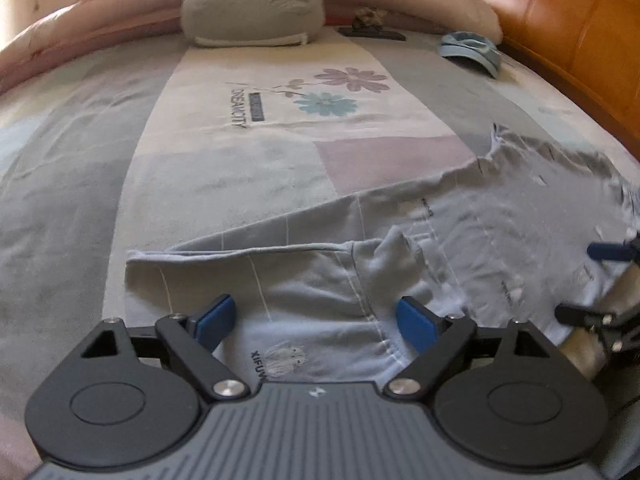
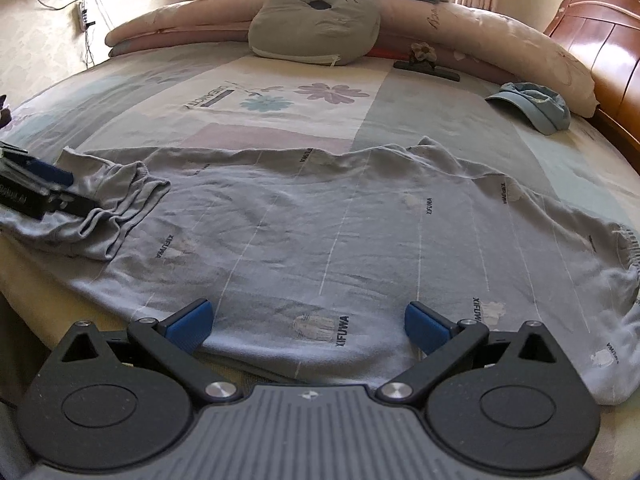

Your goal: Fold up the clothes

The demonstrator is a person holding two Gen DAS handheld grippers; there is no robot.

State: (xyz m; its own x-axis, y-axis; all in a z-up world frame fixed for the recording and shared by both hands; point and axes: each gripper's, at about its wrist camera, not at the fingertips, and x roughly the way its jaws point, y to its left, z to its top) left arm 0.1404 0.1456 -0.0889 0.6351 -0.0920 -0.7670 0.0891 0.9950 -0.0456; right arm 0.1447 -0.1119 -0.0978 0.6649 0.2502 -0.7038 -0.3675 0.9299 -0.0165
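A pale blue-grey garment (image 2: 340, 232) with thin white stripes and small "XIFUWA" prints lies spread across the near part of the bed. Its left end is folded over and bunched (image 2: 116, 208). My left gripper (image 1: 316, 322) is open just above that folded end (image 1: 304, 280), its blue pads apart with nothing between them. My right gripper (image 2: 308, 326) is open too, low over the garment's near edge. The left gripper (image 2: 36, 192) shows at the left edge of the right wrist view; the right gripper (image 1: 600, 280) shows at the right edge of the left wrist view.
The bed sheet (image 2: 280, 120) has grey, pink and flower-print patches. A grey round cushion (image 2: 316, 20) and pink bedding (image 2: 500, 36) lie at the far side. A blue cap (image 2: 532, 106) and a dark flat object (image 2: 426, 70) rest on the sheet. A wooden headboard (image 2: 600, 40) stands at right.
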